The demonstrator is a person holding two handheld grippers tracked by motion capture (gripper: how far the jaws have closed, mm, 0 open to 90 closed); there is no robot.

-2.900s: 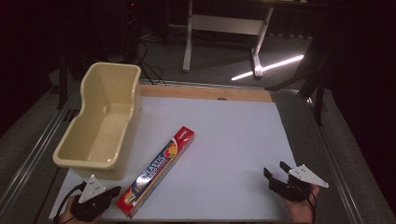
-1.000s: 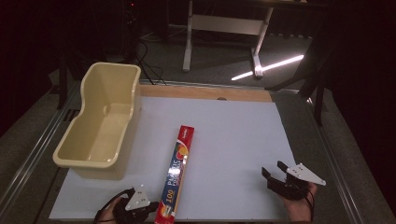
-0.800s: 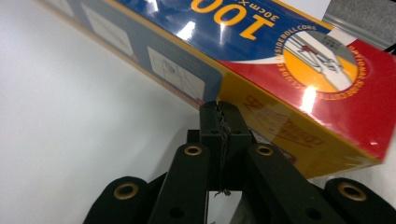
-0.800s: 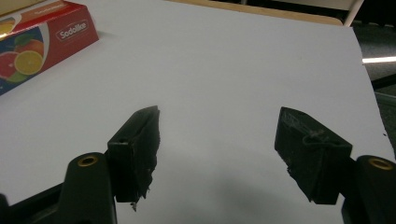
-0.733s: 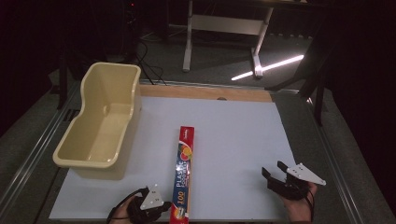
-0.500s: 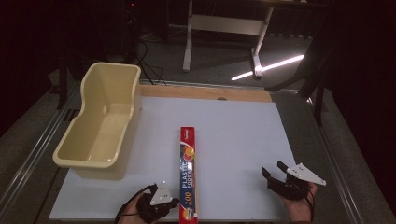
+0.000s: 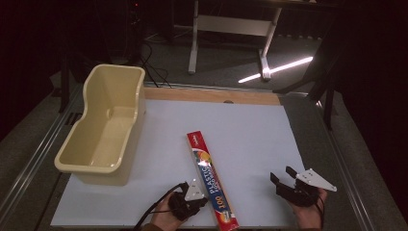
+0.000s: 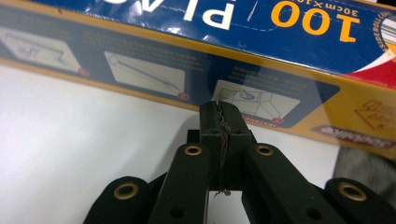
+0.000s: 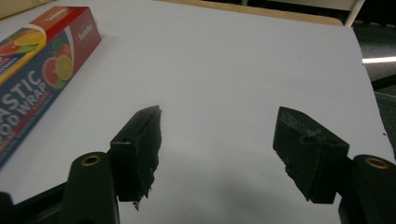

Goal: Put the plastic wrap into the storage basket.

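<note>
Nudging plastic wrap box (image 7: 210, 179) along bench (image 7: 250, 125), left gripper (image 8: 219, 109) jaws pressed together against its near side. Keep push low, square. Right gripper (image 9: 217, 140) jaws spread, just been narrowing, nothing between.

Long red-and-blue plastic wrap box (image 7: 210, 179) flat on the white table, near edge, slightly slanted.

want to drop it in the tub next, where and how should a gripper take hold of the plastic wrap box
Probably across the narrow width of the plastic wrap box, near mid-length, coming straight down from above. It lies flat on the white table, long and slim, so jaws can span its long side faces there and it should lift level toward the tub.
</note>
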